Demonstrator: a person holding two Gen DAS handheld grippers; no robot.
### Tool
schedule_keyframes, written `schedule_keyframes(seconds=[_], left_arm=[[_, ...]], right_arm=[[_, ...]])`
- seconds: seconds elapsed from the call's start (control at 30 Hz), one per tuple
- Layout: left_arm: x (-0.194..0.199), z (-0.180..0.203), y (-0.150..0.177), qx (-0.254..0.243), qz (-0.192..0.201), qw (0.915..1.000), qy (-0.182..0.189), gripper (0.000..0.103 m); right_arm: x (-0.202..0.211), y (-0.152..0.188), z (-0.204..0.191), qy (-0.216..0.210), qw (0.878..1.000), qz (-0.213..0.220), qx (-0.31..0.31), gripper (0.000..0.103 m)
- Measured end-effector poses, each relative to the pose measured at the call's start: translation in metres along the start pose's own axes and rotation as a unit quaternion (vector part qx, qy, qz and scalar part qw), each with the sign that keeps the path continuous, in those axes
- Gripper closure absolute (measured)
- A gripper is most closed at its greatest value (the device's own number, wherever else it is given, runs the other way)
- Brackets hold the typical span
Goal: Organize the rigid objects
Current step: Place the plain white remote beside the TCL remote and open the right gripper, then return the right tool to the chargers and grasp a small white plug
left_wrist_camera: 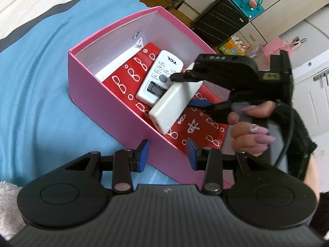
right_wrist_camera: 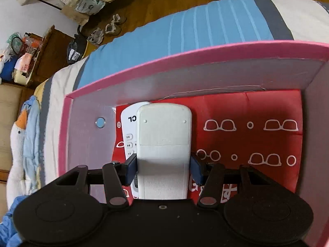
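A pink box [left_wrist_camera: 115,111] stands on the blue bedspread. Inside lies a red case with white glasses prints [left_wrist_camera: 131,76], and on it a white TCL remote [left_wrist_camera: 159,76], face up. My right gripper [left_wrist_camera: 189,90] is shut on a second white remote [left_wrist_camera: 174,105], back side up, held tilted over the box above the TCL remote. In the right wrist view this held remote [right_wrist_camera: 164,150] sits between the blue pads [right_wrist_camera: 131,168], with the TCL remote [right_wrist_camera: 129,127] and red case [right_wrist_camera: 257,111] below. My left gripper [left_wrist_camera: 167,154] is open and empty at the box's near wall.
The box [right_wrist_camera: 185,61] sits on a blue, grey and white striped bedspread [left_wrist_camera: 37,78]. A black suitcase [left_wrist_camera: 220,20] and white cabinets stand beyond the bed. A plush goose [right_wrist_camera: 20,135] lies at the bed's edge; shoes and bags are on the wooden floor.
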State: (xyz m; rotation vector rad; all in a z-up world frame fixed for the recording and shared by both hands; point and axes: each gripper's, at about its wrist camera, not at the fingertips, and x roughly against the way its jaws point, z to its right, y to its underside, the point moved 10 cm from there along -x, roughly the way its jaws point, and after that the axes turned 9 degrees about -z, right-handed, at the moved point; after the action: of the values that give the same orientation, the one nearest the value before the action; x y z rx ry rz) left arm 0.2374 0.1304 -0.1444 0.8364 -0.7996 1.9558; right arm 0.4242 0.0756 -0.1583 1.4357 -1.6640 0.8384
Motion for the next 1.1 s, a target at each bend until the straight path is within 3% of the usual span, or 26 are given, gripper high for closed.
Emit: schedule_keyframes(seconds=[0.1,0.33,0.4,0.57,0.83,1.0,1.1], left_arm=[[-0.001,0.0,-0.001,-0.001,0.0,1.0,-0.001,0.065],[-0.001,0.001,-0.001,0.001,-0.002,1.0,0.001,0.065],[-0.001,0.0,-0.001,0.001,-0.003,1.0,0.001,0.065],[-0.002,0.0,-0.001,0.0,-0.002,1.0,0.001,0.065],[-0.003,0.002,-0.001,-0.004,0.004,1.0,-0.003,0.065],[-0.002,0.003,0.0,-0.004,0.005,0.9999,-0.009,0.065],[-0.001,0.004,0.0,-0.007,0.007,0.9998,-0.015,0.065]], right_arm=[[-0.001,-0.002,-0.01,-0.008,1.0,0.009,0.012,0.045],[-0.013,-0.009,-0.02,-0.074,0.997,-0.002,-0.011,0.045],[-0.009,-0.007,-0.019,-0.063,0.998,0.003,-0.002,0.045],[0.015,-0.009,-0.003,0.02,0.998,0.046,0.033,0.045],[0.049,-0.01,-0.004,0.034,0.994,0.094,0.054,0.041],[0.102,0.018,-0.014,0.022,0.979,0.152,0.134,0.041],[0.139,0.042,-0.016,-0.005,0.96,0.188,0.206,0.027]])
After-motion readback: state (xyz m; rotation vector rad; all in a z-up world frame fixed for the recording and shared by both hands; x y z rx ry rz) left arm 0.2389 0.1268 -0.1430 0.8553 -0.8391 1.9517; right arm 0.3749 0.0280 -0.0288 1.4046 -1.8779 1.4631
